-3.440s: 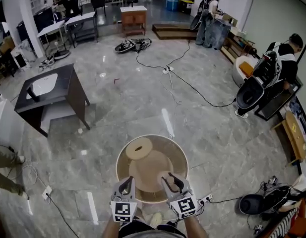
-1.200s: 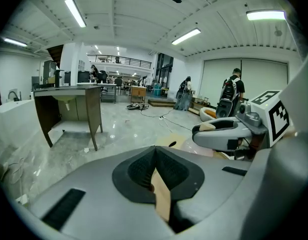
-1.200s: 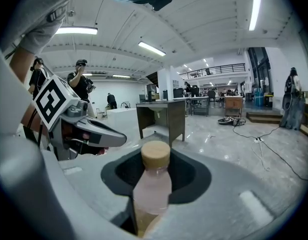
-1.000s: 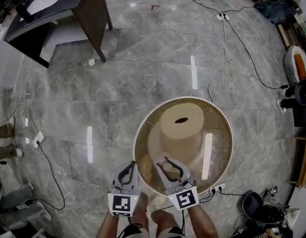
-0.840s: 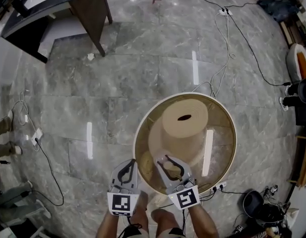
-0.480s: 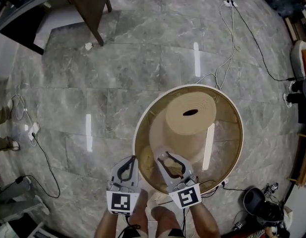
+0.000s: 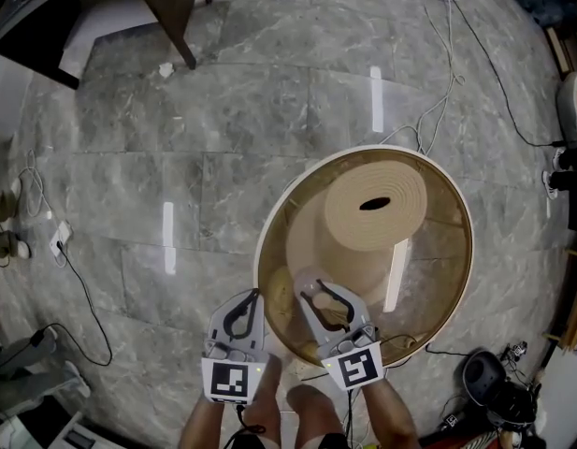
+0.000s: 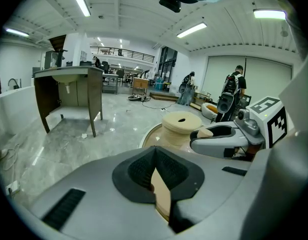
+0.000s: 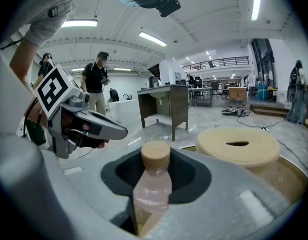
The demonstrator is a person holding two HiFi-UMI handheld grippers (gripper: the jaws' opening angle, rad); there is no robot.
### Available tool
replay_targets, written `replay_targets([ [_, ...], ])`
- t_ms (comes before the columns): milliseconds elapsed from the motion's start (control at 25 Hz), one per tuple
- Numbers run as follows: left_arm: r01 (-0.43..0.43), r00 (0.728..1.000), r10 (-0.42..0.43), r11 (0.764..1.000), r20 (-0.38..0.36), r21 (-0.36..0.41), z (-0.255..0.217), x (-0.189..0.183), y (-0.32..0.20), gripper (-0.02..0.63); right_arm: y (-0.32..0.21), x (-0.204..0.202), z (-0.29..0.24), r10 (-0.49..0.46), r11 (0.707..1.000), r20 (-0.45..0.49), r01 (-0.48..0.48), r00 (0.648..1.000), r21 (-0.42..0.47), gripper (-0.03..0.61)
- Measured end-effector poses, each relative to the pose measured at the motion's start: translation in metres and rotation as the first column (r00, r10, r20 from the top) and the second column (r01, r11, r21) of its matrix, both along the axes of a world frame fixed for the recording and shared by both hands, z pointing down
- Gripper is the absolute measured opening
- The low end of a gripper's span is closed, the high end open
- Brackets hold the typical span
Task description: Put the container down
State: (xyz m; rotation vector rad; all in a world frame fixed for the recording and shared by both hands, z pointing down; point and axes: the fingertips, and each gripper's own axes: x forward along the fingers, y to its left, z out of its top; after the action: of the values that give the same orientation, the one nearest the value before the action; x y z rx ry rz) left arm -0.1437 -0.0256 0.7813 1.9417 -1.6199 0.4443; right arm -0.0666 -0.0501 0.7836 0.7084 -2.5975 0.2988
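A big round clear container (image 7: 464, 251) with a pale rim hangs over the marble floor in the head view. A wide tan roll (image 7: 375, 204) with a dark slot on top stands inside it. My left gripper (image 7: 241, 314) is shut on the near rim, and the thin tan edge (image 8: 161, 196) runs between its pads. My right gripper (image 7: 330, 309) reaches inside the container and is shut on a small bottle (image 9: 153, 184) of pale liquid with a tan cap. The roll (image 9: 238, 146) rises just beyond the bottle.
A dark table leg (image 7: 180, 7) stands at the top left. Cables (image 7: 447, 73) run across the floor at the upper right. A power strip (image 7: 59, 239) and someone's feet (image 7: 3, 223) are at the left. Black gear (image 7: 494, 386) lies at the bottom right. People (image 8: 232, 91) stand far off.
The container has drifted right and looks larger in the head view, while the dark table has slid up toward the top edge. Both grippers keep their hold.
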Motion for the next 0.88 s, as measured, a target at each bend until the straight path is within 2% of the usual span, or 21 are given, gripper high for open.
replay_targets([
  [880,0.01,1.0,-0.011,1.0,-0.025,-0.028,0.046,-0.005,0.011,0.017,0.004,-0.014,0.053,-0.016,1.0,-0.025,0.017,1.0,0.023,0.132],
])
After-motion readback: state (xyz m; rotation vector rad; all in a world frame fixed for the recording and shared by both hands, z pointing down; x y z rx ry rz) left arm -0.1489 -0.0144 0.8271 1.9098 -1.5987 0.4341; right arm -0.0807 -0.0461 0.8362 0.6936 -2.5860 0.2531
